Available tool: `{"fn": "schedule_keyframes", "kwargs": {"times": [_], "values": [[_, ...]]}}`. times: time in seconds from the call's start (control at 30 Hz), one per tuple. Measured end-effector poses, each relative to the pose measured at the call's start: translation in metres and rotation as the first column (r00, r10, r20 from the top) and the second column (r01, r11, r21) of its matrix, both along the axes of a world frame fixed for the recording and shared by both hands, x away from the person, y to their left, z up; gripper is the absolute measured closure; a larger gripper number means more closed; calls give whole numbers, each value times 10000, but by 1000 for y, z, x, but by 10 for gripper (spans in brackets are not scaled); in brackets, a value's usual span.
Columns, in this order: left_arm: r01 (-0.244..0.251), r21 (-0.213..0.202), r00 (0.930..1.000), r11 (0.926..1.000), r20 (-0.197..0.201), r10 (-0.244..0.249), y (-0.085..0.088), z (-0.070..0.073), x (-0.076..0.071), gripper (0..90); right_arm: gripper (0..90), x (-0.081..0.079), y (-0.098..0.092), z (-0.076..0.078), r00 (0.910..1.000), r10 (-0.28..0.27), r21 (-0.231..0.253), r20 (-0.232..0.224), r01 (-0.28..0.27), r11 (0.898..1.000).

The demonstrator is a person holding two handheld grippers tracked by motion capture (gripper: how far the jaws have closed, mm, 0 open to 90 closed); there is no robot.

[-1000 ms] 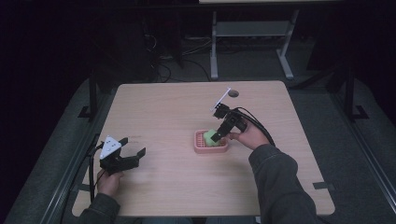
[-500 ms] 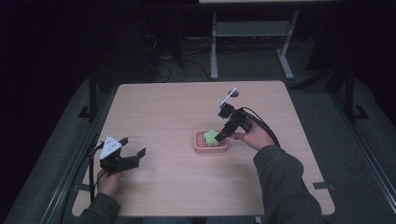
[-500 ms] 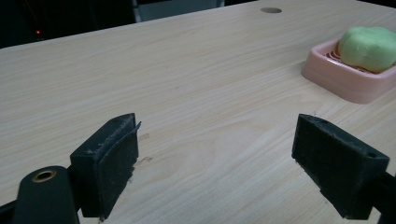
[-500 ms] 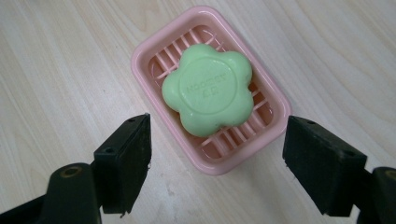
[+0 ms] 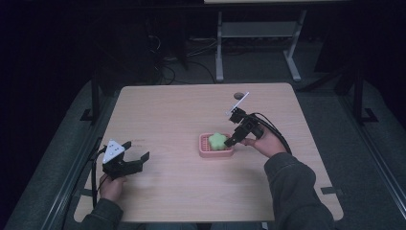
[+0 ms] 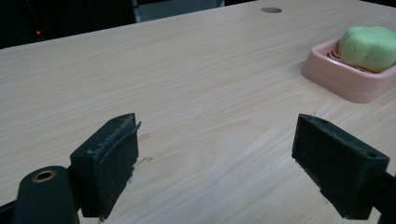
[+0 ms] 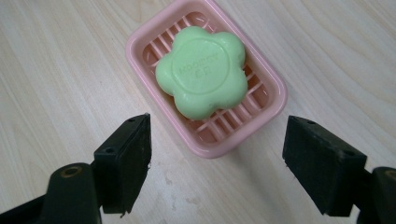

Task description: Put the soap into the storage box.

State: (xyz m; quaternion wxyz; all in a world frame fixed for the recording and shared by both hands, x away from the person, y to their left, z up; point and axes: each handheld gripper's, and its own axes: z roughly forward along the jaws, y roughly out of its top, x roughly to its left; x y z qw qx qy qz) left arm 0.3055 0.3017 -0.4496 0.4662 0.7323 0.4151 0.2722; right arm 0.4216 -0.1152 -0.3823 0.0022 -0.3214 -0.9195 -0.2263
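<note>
R claw (image 7: 215,170) open, jaws wide apart, nothing betw them. Hovers just above the near edge of a pink soap dish (image 7: 261,79), tilted down at it; in high view it sits at the dish's R side, not touching. Green flower-shaped soap (image 7: 201,71) lies flat inside dish on the ribbed floor, embossed text on top, too blurry to read. Dish rests on wood counter (image 5: 182,110), roughly mid-counter. L claw (image 5: 136,155) also open, jaws spread, empty, low over counter near the front-L corner, well apart from dish. From L gripper view the dish + soap show far R. Small round hole (image 5: 238,95) in counter near far edge.
</note>
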Motion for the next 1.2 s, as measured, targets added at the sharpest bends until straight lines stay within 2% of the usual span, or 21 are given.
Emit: {"fn": "schedule_keyframes", "kwargs": {"times": [0.53, 0.87, 1.07, 1.2], "values": [[35, 71, 10000, 10000, -8, -35, -1, 0, 0, 142, 234, -9, -25, 0, 9993, -357, 79, -51, 358, 9993], [30, 66, 10000, 10000, -4, -30, -1, -1, 0, 143, 234, -15, -33, -1, 9991, -406, 48, -75, 406, 9992], [38, 70, 10000, 10000, -23, -38, -1, -1, 0, 143, 234, -18, -39, -6, 9987, -484, 34, -164, 485, 9988], [37, 54, 10000, 10000, -27, -36, -1, -1, 0, 142, 234, -22, -43, -13, 9983, -507, -182, -296, 502, 9986]]}}
